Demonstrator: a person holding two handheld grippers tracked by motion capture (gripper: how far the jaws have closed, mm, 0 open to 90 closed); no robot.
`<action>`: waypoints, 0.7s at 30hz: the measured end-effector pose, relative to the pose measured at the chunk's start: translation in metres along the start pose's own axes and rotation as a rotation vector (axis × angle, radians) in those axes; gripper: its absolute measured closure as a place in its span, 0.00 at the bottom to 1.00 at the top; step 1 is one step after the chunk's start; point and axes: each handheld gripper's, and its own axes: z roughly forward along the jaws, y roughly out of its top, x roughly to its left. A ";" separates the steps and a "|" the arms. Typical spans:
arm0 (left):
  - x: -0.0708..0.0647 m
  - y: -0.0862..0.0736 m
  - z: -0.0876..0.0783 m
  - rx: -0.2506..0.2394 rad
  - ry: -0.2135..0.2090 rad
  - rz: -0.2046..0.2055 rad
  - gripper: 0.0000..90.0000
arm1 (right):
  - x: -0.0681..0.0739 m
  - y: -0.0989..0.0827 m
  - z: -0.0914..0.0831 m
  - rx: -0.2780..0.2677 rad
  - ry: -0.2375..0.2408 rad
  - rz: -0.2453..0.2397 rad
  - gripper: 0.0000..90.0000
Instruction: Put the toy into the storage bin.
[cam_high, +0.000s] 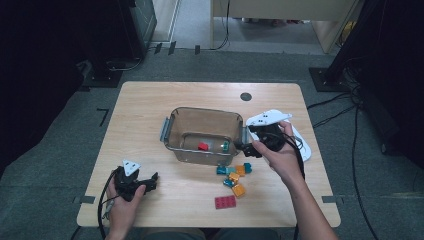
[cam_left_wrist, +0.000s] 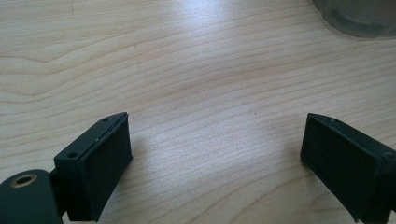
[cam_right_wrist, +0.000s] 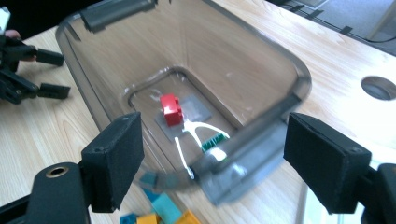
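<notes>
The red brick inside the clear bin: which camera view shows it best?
The right gripper view: the red brick lies close and sharp on the floor of the clear bin, studs visible. The high view shows it as a small red speck through the bin. The left gripper view gives bare tabletop and a corner of the bin.

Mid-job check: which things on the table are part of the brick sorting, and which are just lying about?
Job:
clear bin
red brick and green brick inside it
loose bricks by the bin
flat red brick
right tool, open

Lying about:
white lid
left tool, open on bare table
</notes>
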 end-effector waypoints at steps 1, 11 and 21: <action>0.000 0.000 0.000 0.000 0.000 0.000 0.09 | -0.001 -0.004 -0.002 -0.002 -0.006 0.001 0.23; 0.000 0.000 0.000 0.000 -0.001 -0.002 0.09 | 0.000 -0.038 -0.012 -0.011 -0.024 0.029 0.23; 0.000 0.000 0.000 0.002 -0.001 0.001 0.09 | 0.000 -0.073 -0.005 0.001 -0.031 0.076 0.26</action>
